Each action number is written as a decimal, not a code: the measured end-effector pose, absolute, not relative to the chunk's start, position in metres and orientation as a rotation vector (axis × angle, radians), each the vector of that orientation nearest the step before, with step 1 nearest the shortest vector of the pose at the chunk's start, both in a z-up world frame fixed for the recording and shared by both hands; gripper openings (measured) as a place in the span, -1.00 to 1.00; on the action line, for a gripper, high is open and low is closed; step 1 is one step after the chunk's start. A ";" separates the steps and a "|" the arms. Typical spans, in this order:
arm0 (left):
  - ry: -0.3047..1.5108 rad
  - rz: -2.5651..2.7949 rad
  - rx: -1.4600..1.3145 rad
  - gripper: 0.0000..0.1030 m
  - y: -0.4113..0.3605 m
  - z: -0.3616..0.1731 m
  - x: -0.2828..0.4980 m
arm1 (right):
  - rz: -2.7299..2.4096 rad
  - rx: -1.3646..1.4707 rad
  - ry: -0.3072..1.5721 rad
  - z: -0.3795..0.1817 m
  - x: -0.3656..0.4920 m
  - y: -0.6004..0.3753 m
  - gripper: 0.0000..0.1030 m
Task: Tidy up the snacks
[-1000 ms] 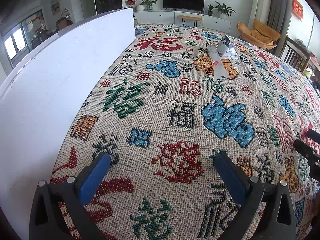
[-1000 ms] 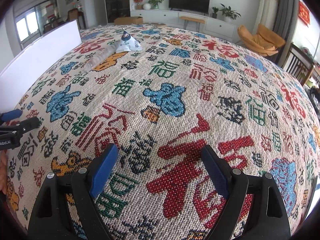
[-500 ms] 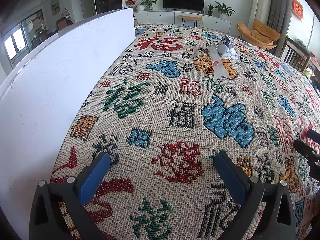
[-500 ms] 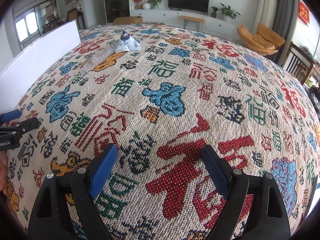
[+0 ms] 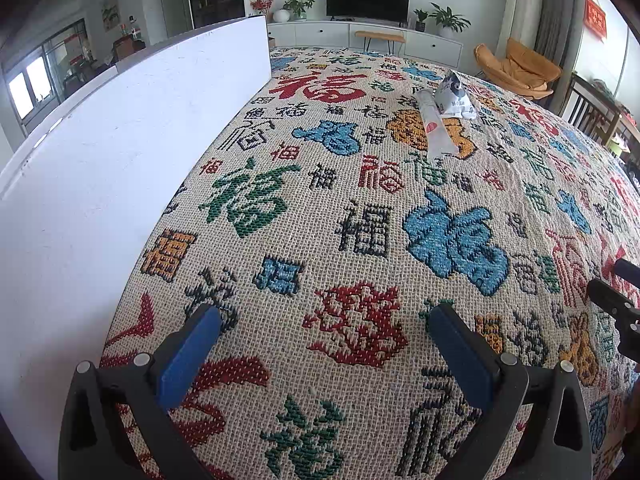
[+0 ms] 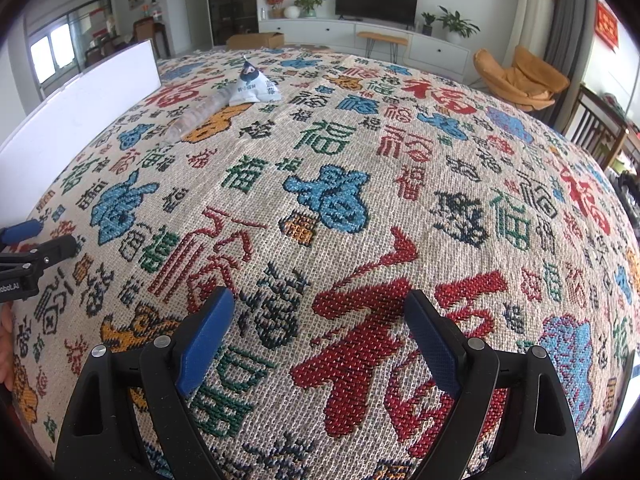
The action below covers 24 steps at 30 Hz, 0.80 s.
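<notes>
1. The left gripper [image 5: 324,320] hovers low over the cloth [image 5: 360,240], level and pointing forward, its jaws spread wide with nothing between them.
2. The right gripper [image 6: 320,312] sits in the same pose, jaws wide apart and empty, above a big red woven character.
3. Each gripper shows at the edge of the other's view: the two are side by side, near the cloth's near edge.
4. The fingers are black plastic with rivets; their pads [image 5: 188,356] are flat, blue and finely textured.
5. The cloth is a coarse beige weave, nubbly, covered in stitched characters in red, blue, green, orange and black.
6. A white board [image 5: 100,184] stands upright along the cloth's left edge, smooth and matte.
7. The snacks lie far out on the cloth, well apart from both grippers, nearer the board's far end than the grippers.
8. The pouch [image 6: 254,88] is a white pyramid-shaped packet with dark print, standing on its base.
9. The tube [image 6: 200,114] is a long clear plastic sleeve lying flat across an orange character, its far end just beside the pouch.
</notes>
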<state>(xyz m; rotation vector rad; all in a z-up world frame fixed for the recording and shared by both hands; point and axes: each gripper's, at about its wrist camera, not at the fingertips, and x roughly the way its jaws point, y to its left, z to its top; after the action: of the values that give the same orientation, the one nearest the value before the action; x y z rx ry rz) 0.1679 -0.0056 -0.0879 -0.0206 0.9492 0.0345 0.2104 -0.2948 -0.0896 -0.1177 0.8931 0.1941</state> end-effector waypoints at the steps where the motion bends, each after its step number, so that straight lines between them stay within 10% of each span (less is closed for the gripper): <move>1: 0.949 0.034 -0.021 1.00 -0.006 -0.088 0.168 | 0.194 -0.118 0.893 -0.090 0.210 -0.295 0.74; 24: 0.953 -0.018 0.002 1.00 -0.024 -0.088 0.219 | 0.180 -0.116 0.895 -0.090 0.212 -0.295 0.78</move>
<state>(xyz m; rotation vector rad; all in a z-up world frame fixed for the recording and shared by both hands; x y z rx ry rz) 0.2192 -0.0238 -0.0882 0.0020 0.9534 -0.0177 0.2116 -0.2950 -0.0901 -0.1162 0.8949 0.1798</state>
